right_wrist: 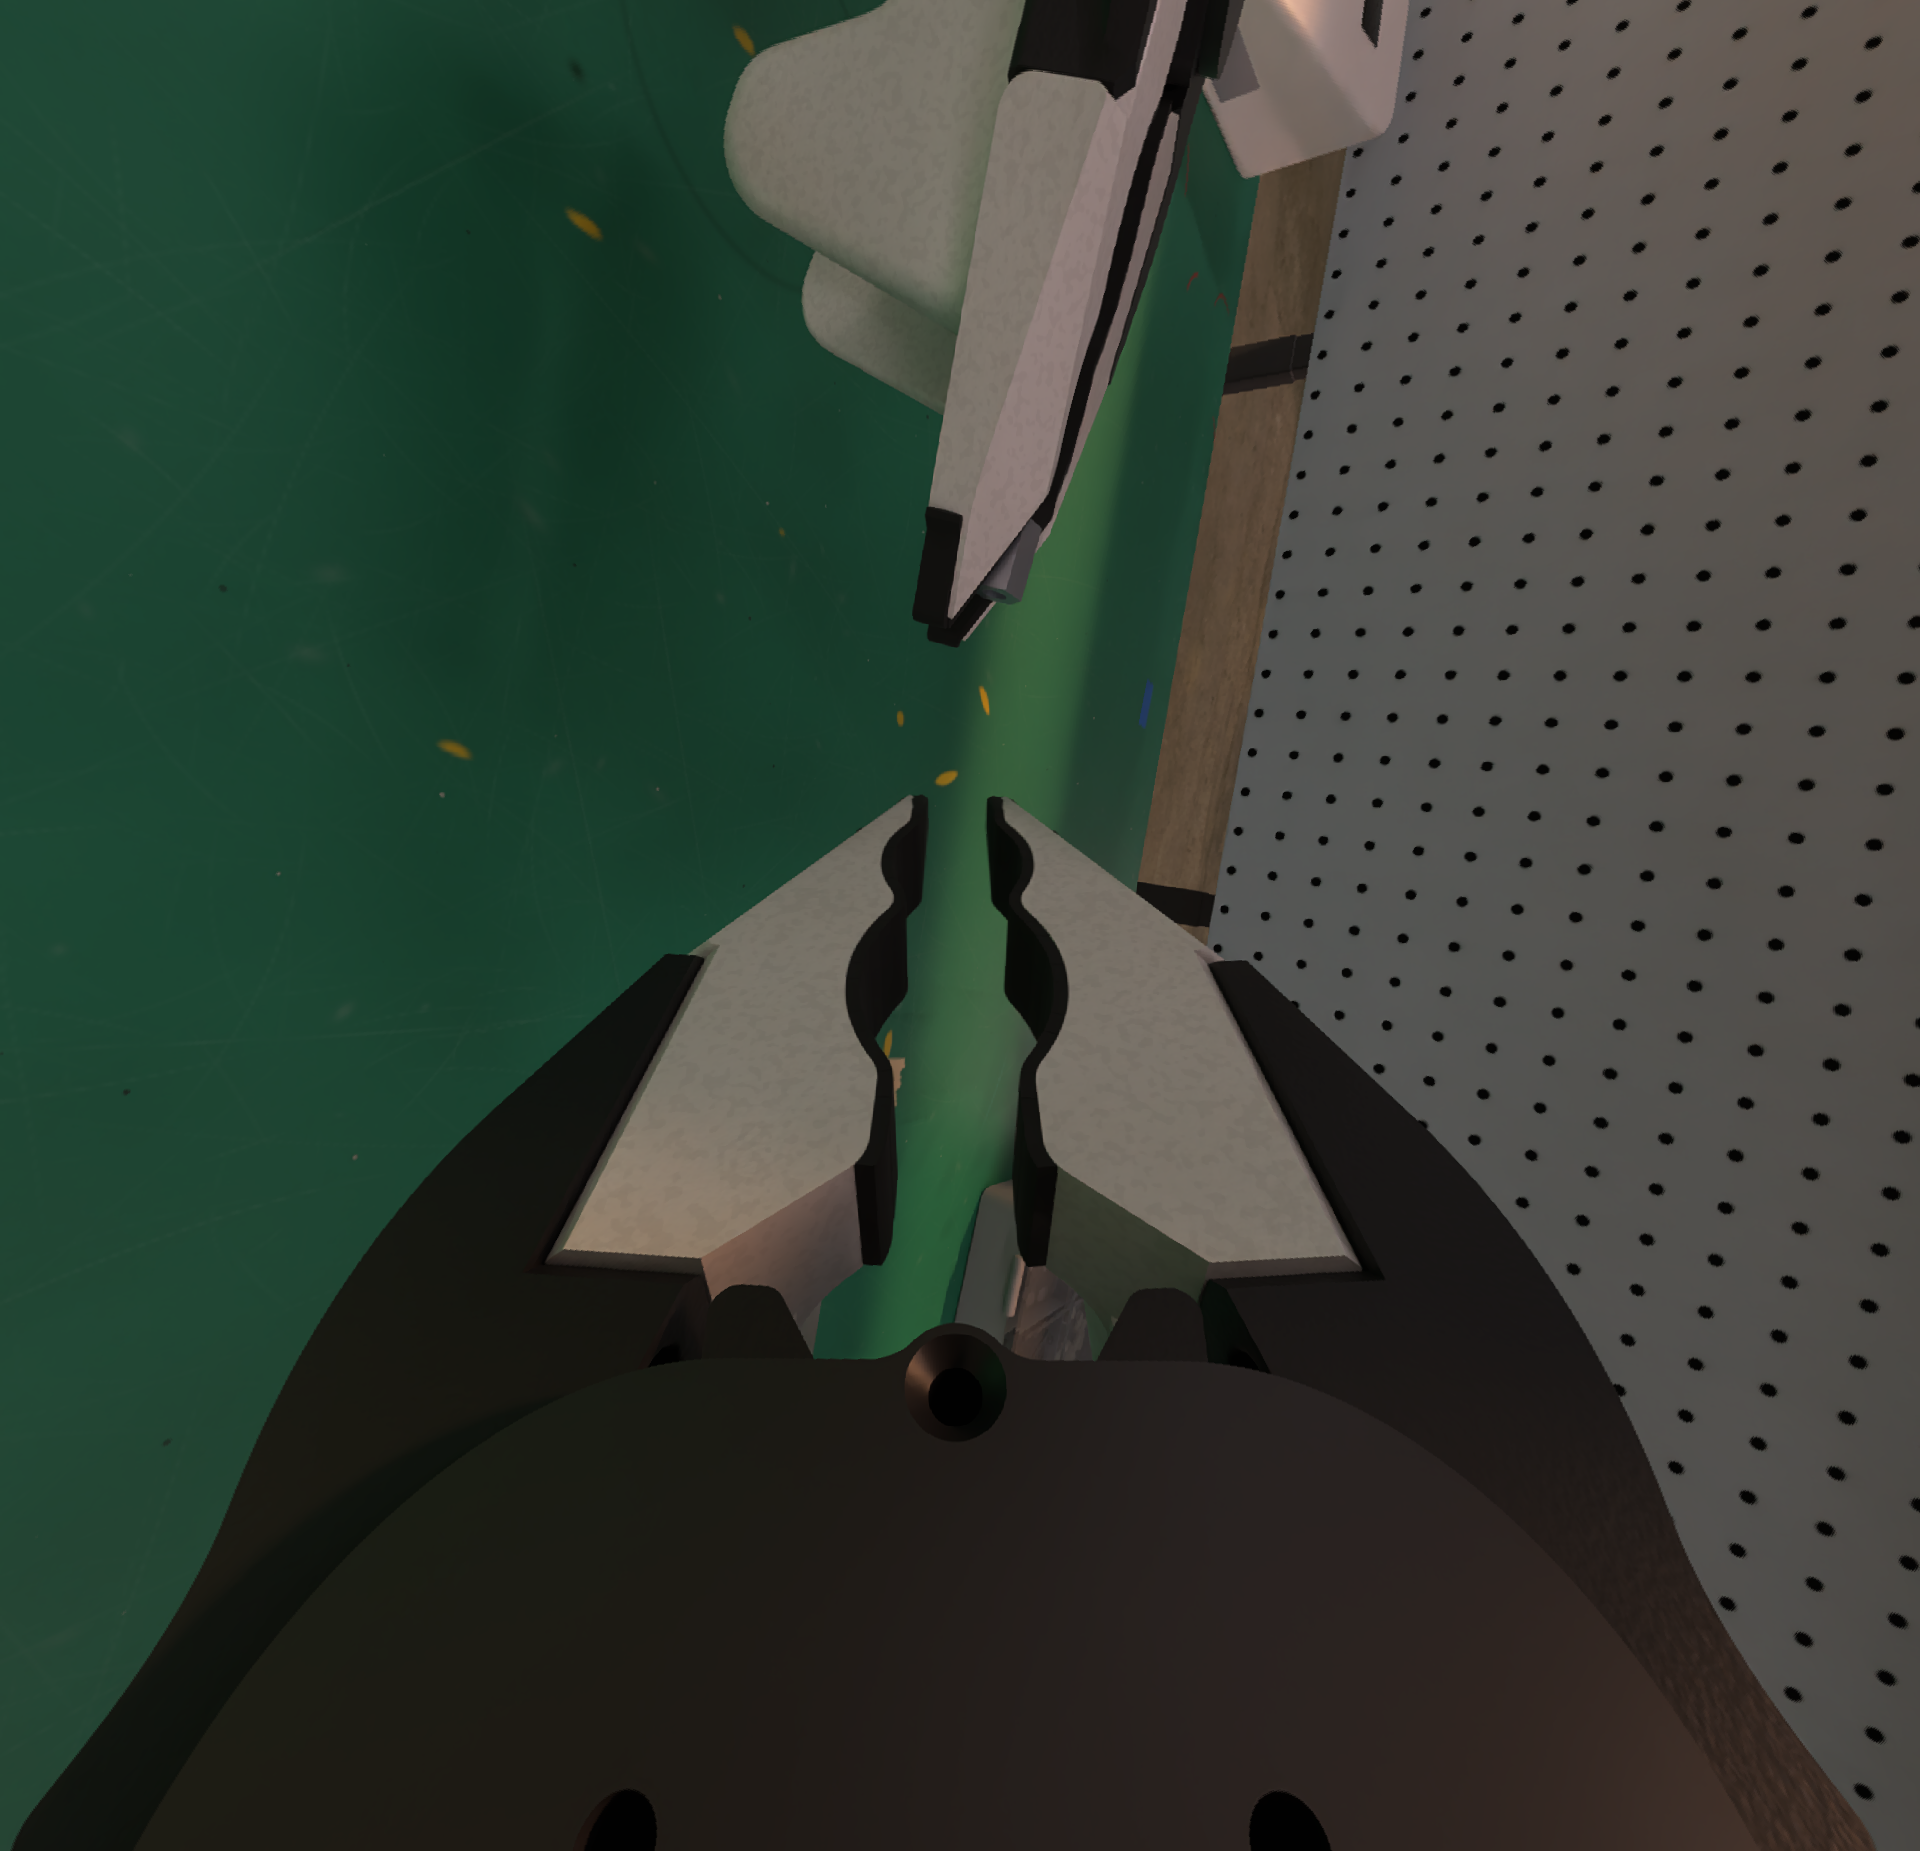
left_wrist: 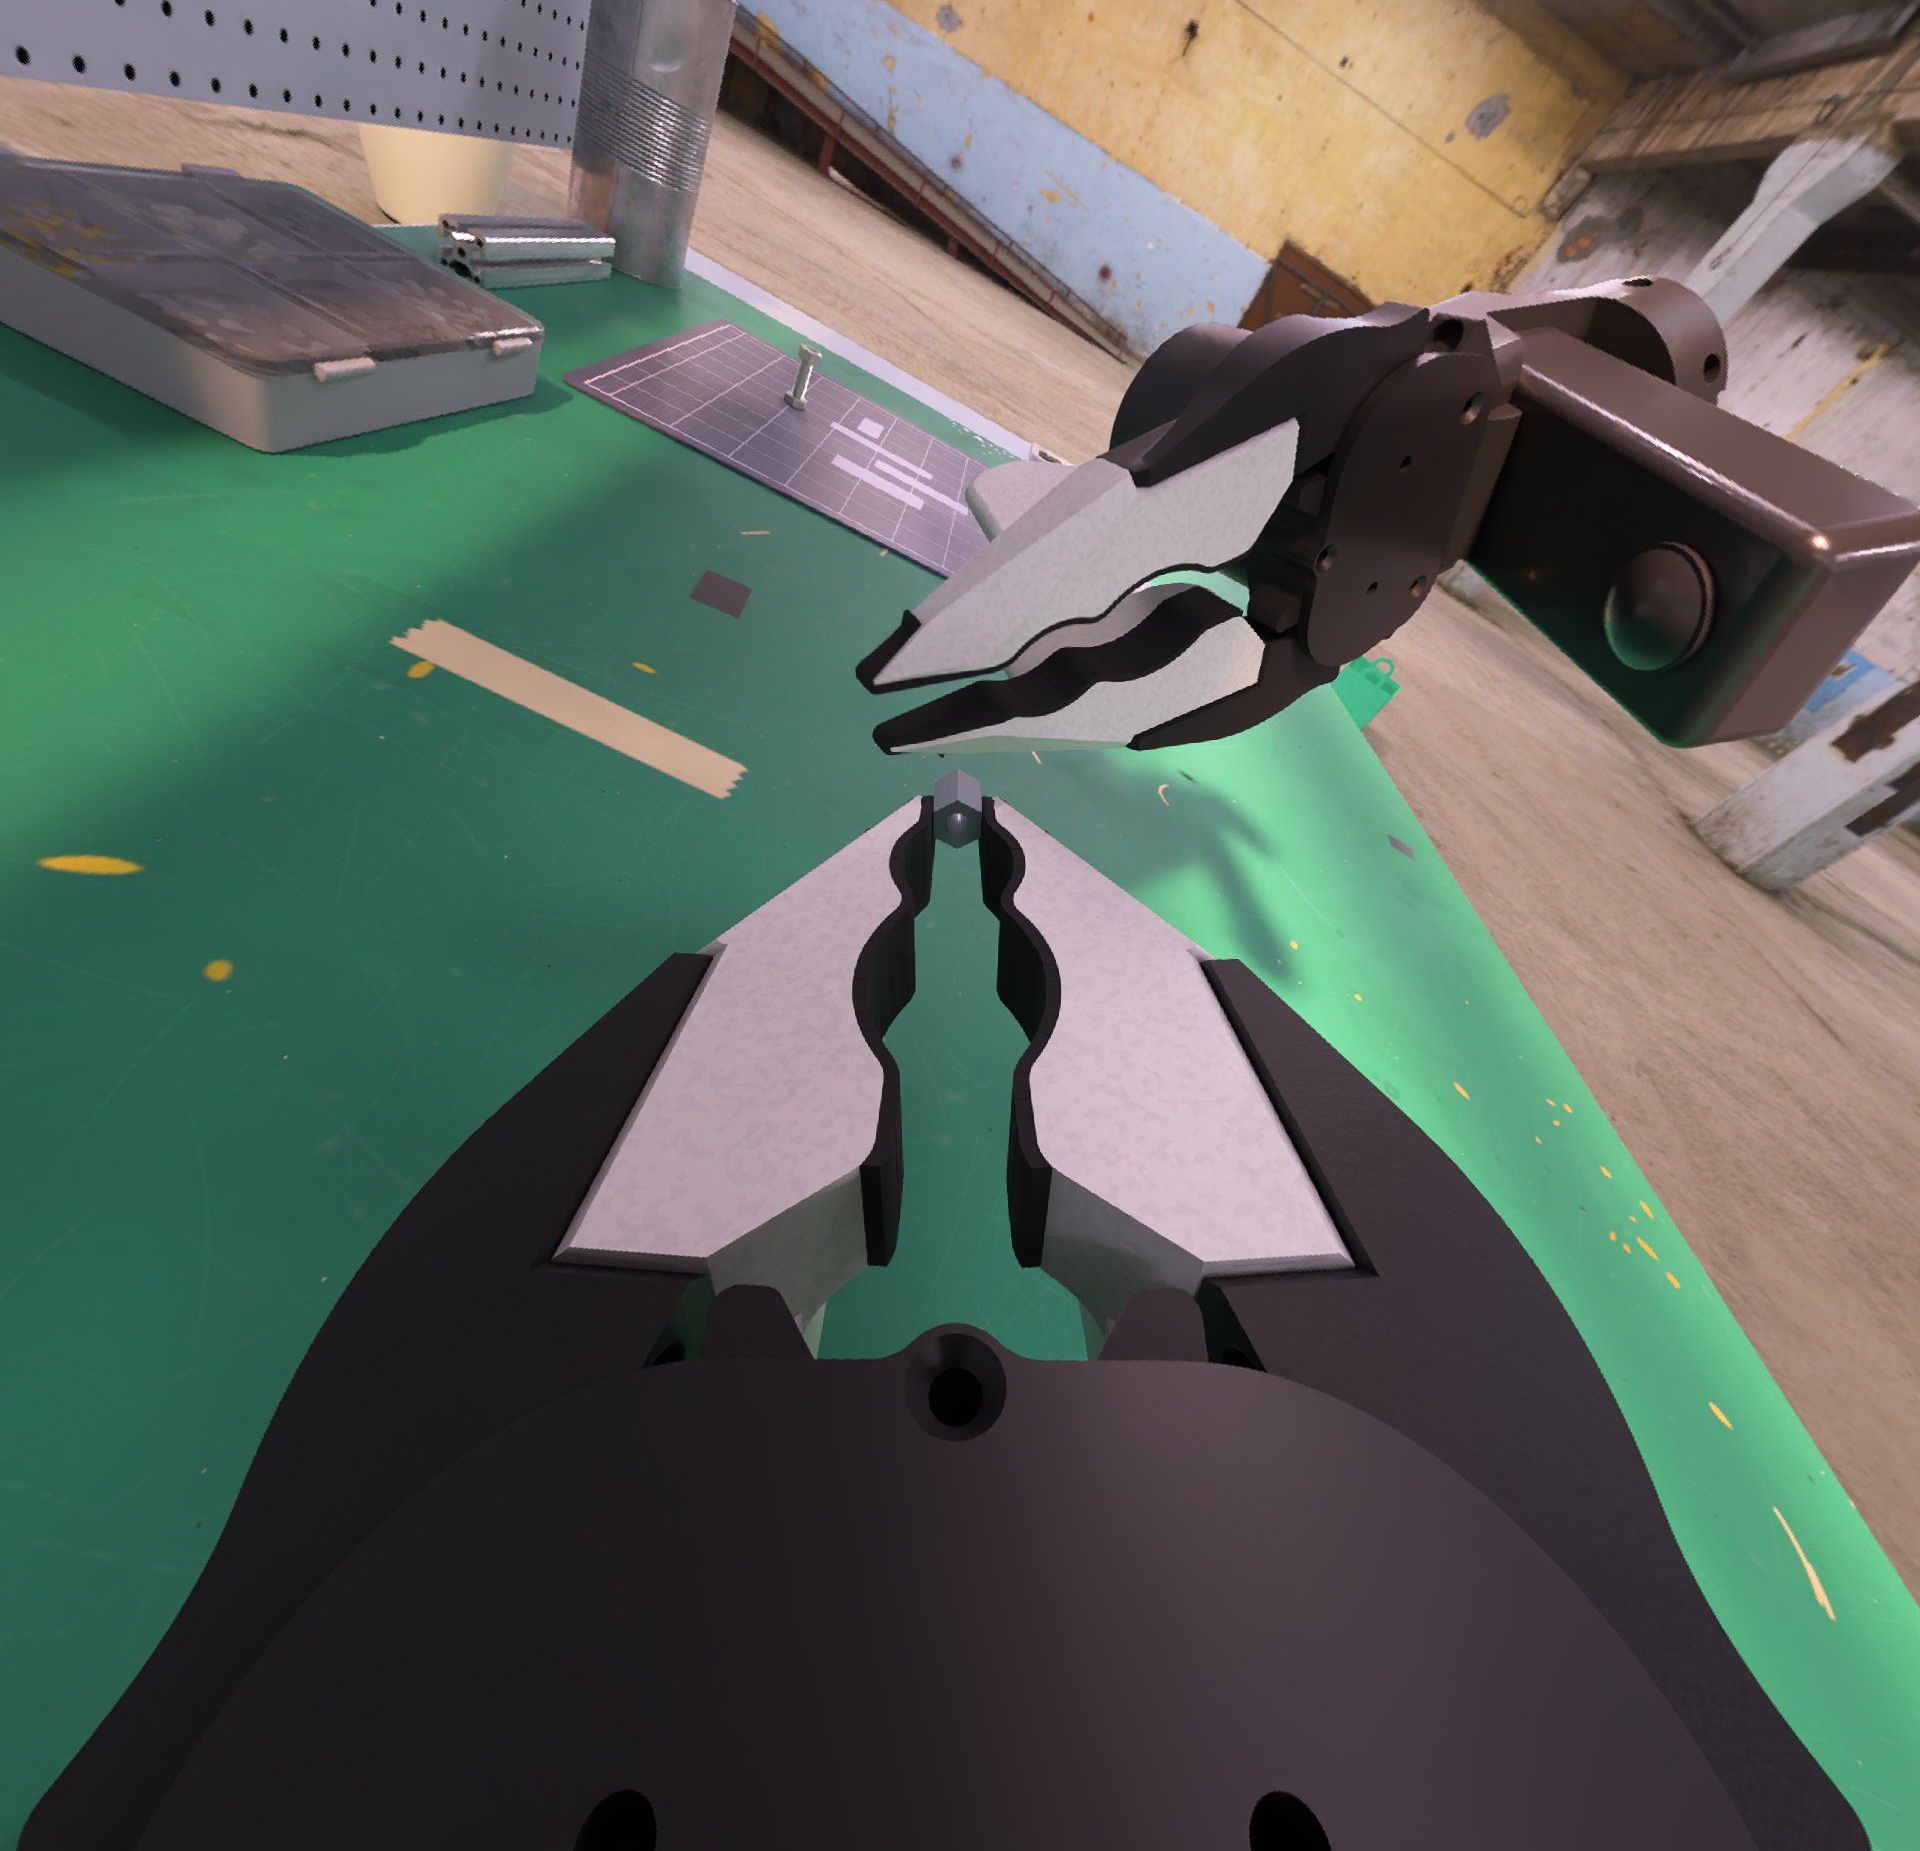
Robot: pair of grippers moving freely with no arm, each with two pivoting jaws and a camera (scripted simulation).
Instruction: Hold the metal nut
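Observation:
The small grey hexagonal metal nut (left_wrist: 956, 819) sits clamped between the tips of my left gripper (left_wrist: 956, 814), held just above the green table mat (left_wrist: 312, 970). In the right wrist view the left gripper (right_wrist: 951, 627) comes down from the top with the nut (right_wrist: 1006, 580) at its tip. My right gripper (right_wrist: 954, 804) has a narrow gap between its jaws and nothing in it. In the left wrist view the right gripper (left_wrist: 873, 705) points in from the upper right, its tips just above and beyond the nut, not touching it.
A bolt (left_wrist: 802, 376) stands on a dark gridded mat (left_wrist: 727, 419). A grey lidded case (left_wrist: 260, 315), aluminium profiles (left_wrist: 525, 248), a metal can (left_wrist: 649, 108) and a pegboard (left_wrist: 312, 25) stand at the far left. A tape strip (left_wrist: 566, 705) lies on the mat.

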